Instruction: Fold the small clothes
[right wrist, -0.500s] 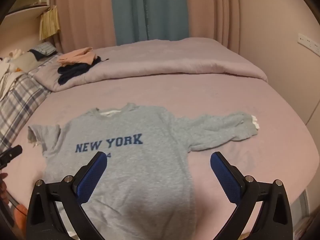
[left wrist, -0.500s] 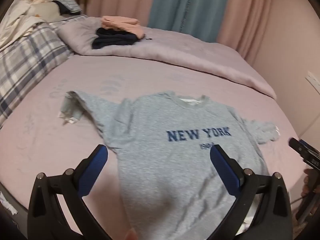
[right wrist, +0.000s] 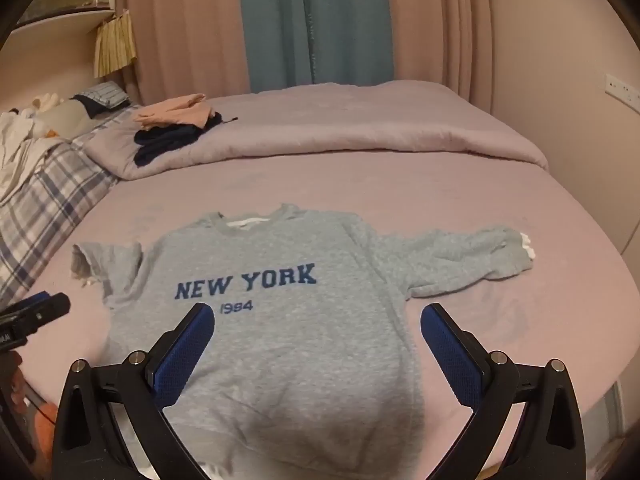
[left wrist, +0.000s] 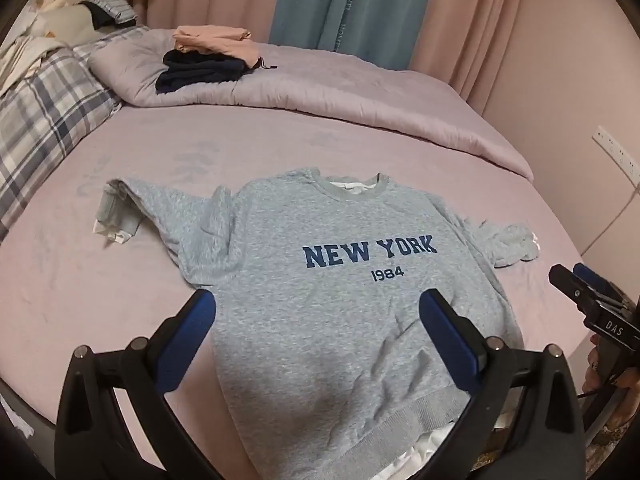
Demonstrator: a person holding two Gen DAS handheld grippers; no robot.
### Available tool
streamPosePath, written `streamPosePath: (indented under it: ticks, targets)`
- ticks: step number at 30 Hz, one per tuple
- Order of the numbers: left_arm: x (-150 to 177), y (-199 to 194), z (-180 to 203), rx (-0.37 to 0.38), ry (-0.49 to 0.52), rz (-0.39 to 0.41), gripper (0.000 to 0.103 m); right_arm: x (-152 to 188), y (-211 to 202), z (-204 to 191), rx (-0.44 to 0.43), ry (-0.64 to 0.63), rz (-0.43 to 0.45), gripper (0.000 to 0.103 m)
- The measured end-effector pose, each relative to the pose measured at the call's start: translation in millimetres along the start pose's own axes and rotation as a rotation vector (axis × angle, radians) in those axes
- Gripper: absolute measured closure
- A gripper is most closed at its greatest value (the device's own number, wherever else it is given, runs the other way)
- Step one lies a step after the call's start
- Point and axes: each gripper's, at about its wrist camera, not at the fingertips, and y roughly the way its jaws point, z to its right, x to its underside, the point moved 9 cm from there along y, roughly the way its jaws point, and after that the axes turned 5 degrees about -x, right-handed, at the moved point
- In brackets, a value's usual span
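Both sets of jaws stand wide apart and hold nothing. The left gripper (left wrist: 316, 312) hovers over the lower body of the sweatshirt (left wrist: 332, 280); its right jaw is over the cloth, its left jaw just off the garment's edge, above the bed (left wrist: 100, 304). The right gripper (right wrist: 316, 324) hangs over the same hem region from the other side: its left jaw over the cloth, its right jaw over bare sheet just past the side seam.

Between and ahead of the jaws the sweatshirt lies face up and spread, print readable, hem nearest, collar away. No fold has been made in it, as far as I can judge. Ahead and left of the left jaws, the left sleeve (left wrist: 132, 208) is bunched and partly doubled on itself; ahead and right of the right jaws, the right sleeve (right wrist: 460, 260) lies stretched outward, fairly flat.

Far ahead, on the rolled duvet (left wrist: 320, 92), sits a stack (left wrist: 208, 56) of a peach and a dark garment, apparently already folded. So some pieces look finished; this one remains entirely: sleeves in, then body folded.
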Motion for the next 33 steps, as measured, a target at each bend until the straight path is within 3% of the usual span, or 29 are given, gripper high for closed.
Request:
streamPosePath:
  ticks: [6, 18, 22, 33]
  targets:
    - [9, -5, 11, -0.029, 0.034, -0.001, 0.002, 0, 1, -6, 0.001, -0.024, 0.009, 0.001]
    - [8, -17, 17, -0.015, 0.088, -0.011, 0.002, -3, -3, -11, 0.007, -0.051, 0.019, 0.001]
    - [6, -13, 3, 0.018, 0.123, -0.029, 0.002, -2, 0, -13, 0.004, -0.056, 0.015, 0.001]
    - [12, -12, -2, -0.01, 0.125, -0.041, 0.002, 2, 1, -14, -0.026, -0.047, 0.021, 0.001]
